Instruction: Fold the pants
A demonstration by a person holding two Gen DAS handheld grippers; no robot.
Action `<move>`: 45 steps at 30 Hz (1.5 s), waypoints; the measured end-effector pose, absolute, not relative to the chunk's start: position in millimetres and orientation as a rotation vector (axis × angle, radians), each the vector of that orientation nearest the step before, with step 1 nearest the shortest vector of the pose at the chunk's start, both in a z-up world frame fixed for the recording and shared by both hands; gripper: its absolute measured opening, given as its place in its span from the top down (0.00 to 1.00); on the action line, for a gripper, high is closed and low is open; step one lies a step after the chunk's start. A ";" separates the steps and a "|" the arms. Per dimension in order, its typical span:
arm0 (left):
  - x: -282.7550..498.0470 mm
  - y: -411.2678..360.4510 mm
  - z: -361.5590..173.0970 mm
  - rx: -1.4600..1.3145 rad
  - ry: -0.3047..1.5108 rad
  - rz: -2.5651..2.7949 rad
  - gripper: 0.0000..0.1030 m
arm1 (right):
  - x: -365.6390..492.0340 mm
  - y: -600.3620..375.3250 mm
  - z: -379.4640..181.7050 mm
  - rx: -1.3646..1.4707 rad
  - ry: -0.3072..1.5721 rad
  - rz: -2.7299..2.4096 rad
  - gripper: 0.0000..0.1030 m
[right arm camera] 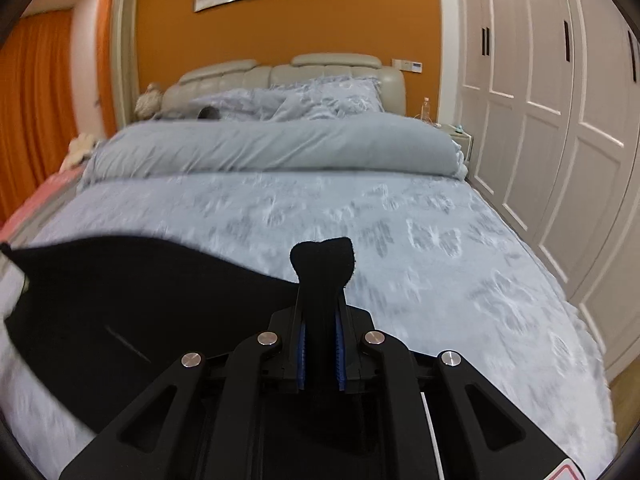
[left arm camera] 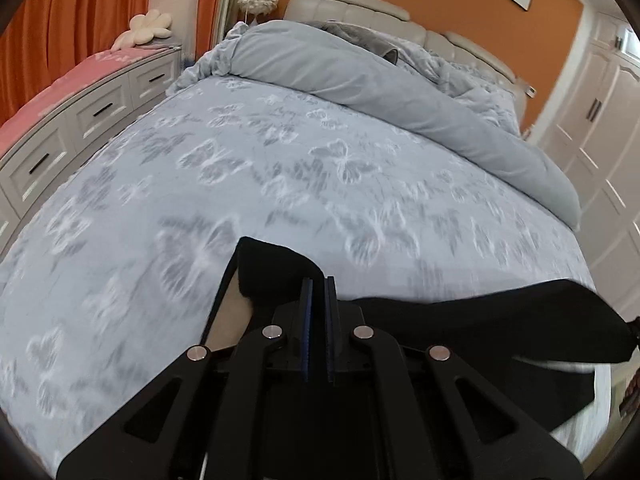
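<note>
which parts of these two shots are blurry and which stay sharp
Left wrist view: the butterfly bedsheet is motion-smeared, most near the bottom edge, while the left gripper shut on the black pants stays crisp. Right wrist view: the sheet is streaked too, and the right gripper is sharp; fisheye bends the wardrobe doors.

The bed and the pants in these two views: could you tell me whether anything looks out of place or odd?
Nothing stands out. The black pants hang stretched between the left gripper and right gripper, both shut on the fabric. The duvet is rolled back toward the headboard, leaving the butterfly sheet flat.
</note>
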State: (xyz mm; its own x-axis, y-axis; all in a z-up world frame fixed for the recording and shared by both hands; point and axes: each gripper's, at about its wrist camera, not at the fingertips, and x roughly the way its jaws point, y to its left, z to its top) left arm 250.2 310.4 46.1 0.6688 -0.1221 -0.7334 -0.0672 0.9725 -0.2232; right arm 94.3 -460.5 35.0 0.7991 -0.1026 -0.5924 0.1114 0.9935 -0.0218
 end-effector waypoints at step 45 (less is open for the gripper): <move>165.0 318.2 -102.7 -0.525 1.109 0.188 0.52 | 9.4 -454.5 -15.4 0.578 0.449 -0.153 0.97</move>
State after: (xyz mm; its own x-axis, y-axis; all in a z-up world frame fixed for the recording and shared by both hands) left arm 165.0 318.2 -102.7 0.4448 -0.1122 -0.8886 -0.3988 0.8635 -0.3087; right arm 9.4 -454.5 -15.4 0.8925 -0.0152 -0.4507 0.2628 0.8297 0.4924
